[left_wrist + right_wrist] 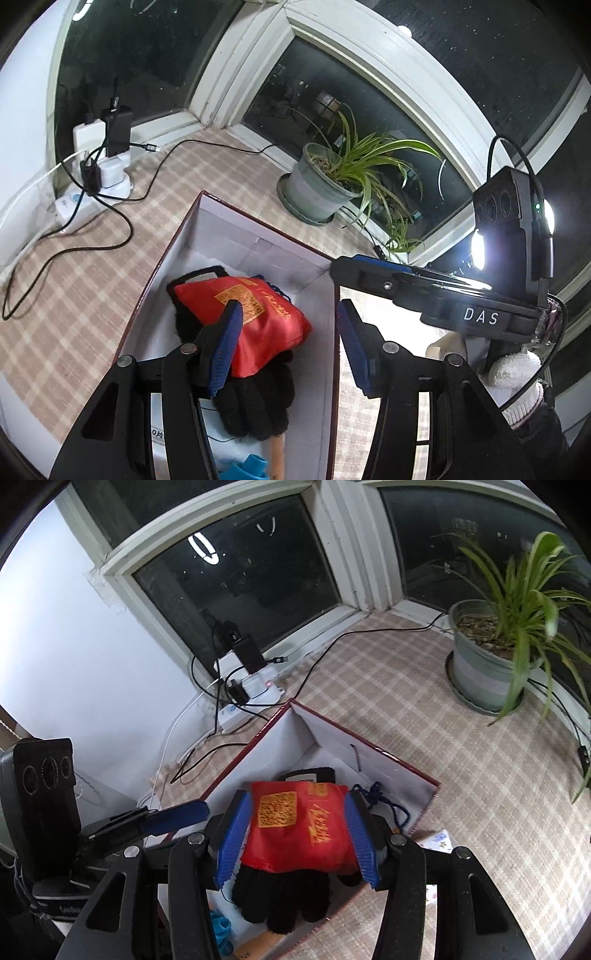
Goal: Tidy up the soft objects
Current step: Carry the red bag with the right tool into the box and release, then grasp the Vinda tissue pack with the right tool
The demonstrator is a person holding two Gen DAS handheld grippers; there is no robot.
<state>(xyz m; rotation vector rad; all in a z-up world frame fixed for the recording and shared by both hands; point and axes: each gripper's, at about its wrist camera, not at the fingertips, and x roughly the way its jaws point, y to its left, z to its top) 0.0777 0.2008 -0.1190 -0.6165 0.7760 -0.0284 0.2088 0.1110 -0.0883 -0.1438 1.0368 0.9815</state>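
Note:
A red drawstring pouch (258, 325) (299, 827) lies on a black knit glove (255, 402) (284, 897) inside an open box with white walls and a dark red rim (258, 243) (332, 749). My right gripper (297, 840) is open over the box. The pouch shows between its blue fingers, but the left wrist view has this gripper (343, 267) off to the pouch's side, apart from it. My left gripper (290, 347) is open and holds nothing, with the box's wall running between its fingers. It also shows in the right wrist view (177, 818).
A potted spider plant (332, 177) (495, 657) stands on the plaid cloth (74, 295) by the window. A power strip with chargers and black cables (99, 162) (251, 679) sits in the corner. A hand in a white glove (517, 376) holds the right gripper.

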